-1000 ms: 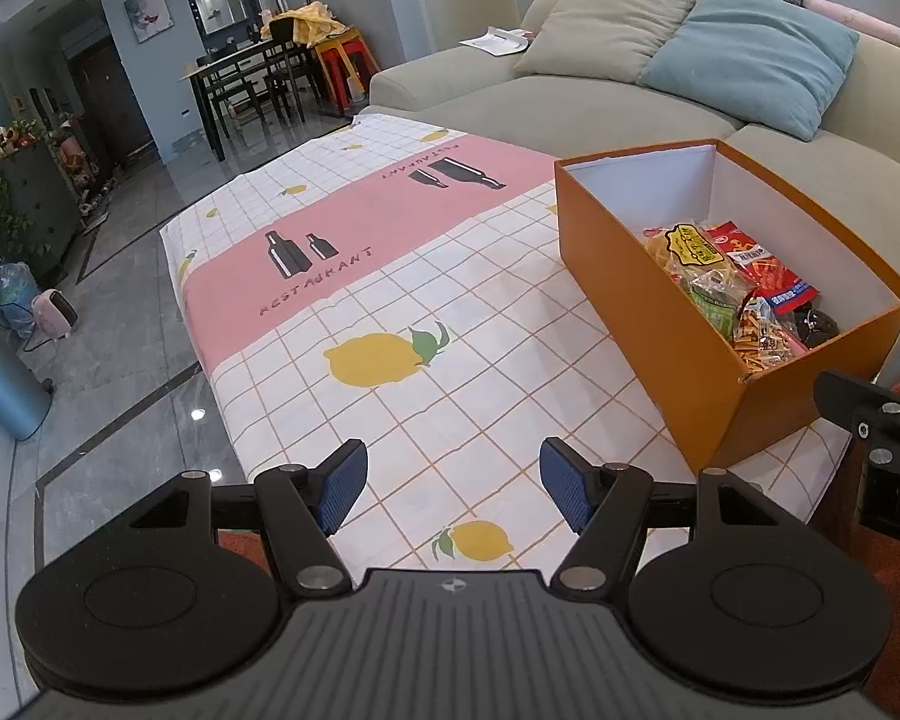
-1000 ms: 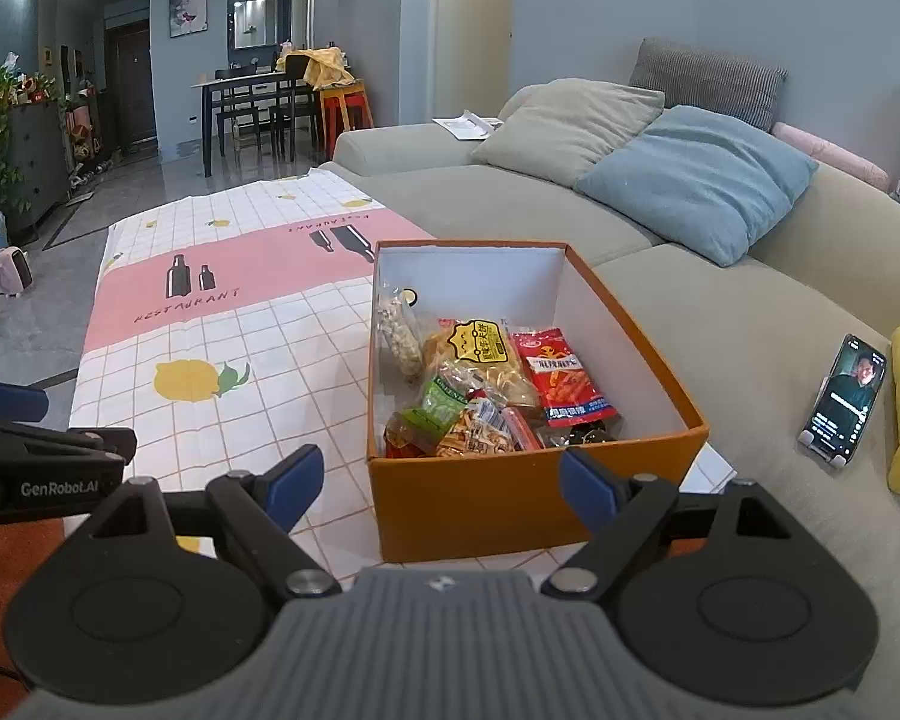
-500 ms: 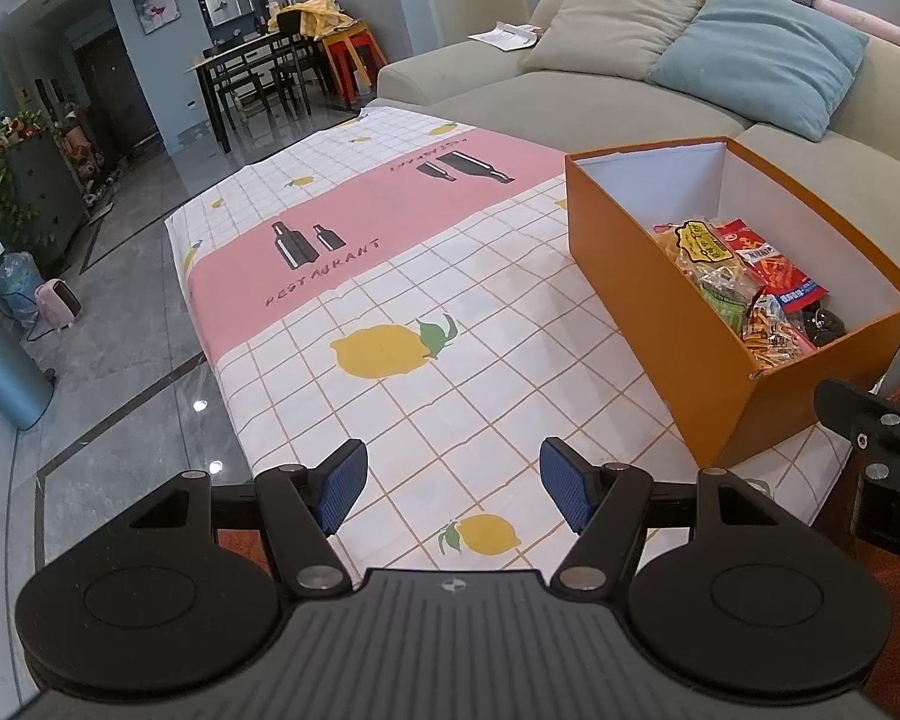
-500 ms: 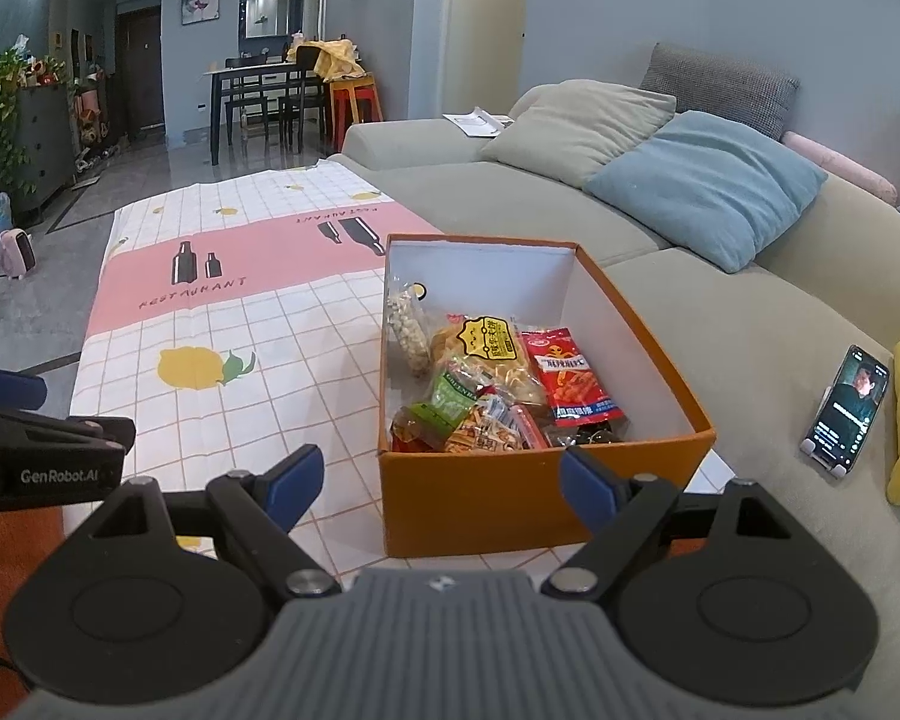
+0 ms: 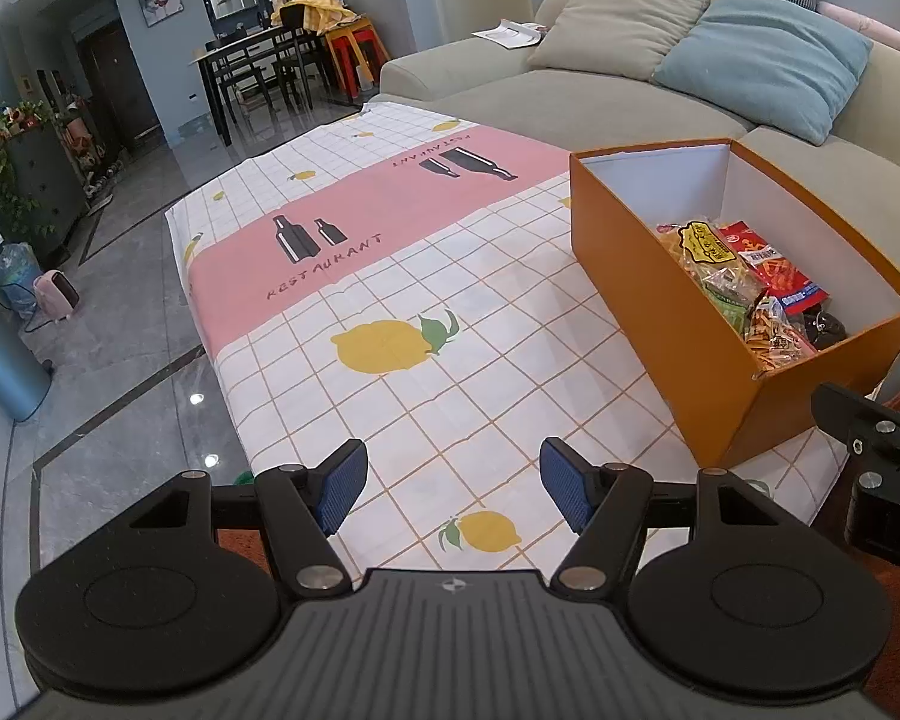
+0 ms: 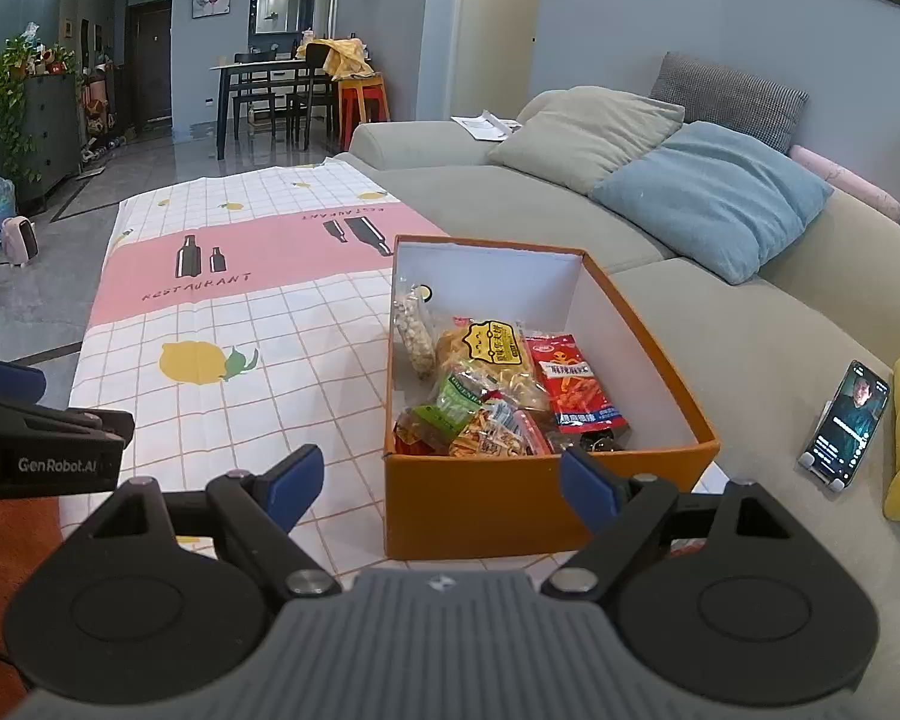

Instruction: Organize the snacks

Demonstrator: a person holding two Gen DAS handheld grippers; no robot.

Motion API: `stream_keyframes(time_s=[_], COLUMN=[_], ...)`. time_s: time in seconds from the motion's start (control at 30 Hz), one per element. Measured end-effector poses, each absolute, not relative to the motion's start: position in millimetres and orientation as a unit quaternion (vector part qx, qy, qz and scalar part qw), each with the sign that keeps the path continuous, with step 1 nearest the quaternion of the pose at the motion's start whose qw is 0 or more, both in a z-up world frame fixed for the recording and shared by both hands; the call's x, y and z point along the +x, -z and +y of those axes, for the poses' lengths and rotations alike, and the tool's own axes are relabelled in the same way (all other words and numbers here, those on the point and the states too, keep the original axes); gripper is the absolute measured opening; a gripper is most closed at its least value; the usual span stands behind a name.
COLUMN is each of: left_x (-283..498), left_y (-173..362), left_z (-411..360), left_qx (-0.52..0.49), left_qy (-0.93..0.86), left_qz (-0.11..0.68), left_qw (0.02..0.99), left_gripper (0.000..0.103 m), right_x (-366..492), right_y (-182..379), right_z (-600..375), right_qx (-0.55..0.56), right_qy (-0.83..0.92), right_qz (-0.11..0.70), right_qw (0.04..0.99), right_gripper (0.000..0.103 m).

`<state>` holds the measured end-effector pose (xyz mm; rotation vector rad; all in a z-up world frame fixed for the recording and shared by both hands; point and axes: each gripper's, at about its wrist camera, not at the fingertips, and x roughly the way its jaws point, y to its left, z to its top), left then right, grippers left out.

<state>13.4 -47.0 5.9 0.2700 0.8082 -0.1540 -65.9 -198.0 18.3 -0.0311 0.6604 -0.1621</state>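
An orange cardboard box (image 6: 486, 504) (image 5: 648, 312) stands at the right edge of the table, white inside. Several snack packets lie in it: a yellow-labelled bag (image 6: 492, 348) (image 5: 705, 249), a red packet (image 6: 573, 384) (image 5: 771, 267), a green one (image 6: 456, 402) and a clear bag of nuts (image 6: 414, 330) against the left wall. My right gripper (image 6: 441, 483) hovers open just in front of the box's near wall, nothing between its pads. My left gripper (image 5: 453, 483) is open over the bare tablecloth (image 5: 426, 300) to the left of the box, holding nothing.
The table wears a checked lemon cloth with a pink band. A grey sofa (image 6: 720, 324) with cushions runs along the right side, and a phone on a stand (image 6: 843, 423) rests on its seat. Tiled floor (image 5: 108, 384) drops off at the table's left edge.
Both views have shifted slightly, tilting a little so the box sits a bit lower in frame. Both grippers stay open and the snacks have not moved.
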Motion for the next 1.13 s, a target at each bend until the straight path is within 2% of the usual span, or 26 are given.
stream_keyframes(time_s=[1.13], left_x=[10.3], left_y=[-6.2], left_z=[-48.0], left_qx=[0.128], left_qy=[0.083], left_qz=[0.389], left_qw=[0.908], left_gripper=[0.078], right_x=[-63.1], right_y=[-14.0], right_z=[-197.7], right_qx=[-0.024], right_qy=[0.077], right_qz=[0.336], right_qw=[0.938], right_gripper=[0.084])
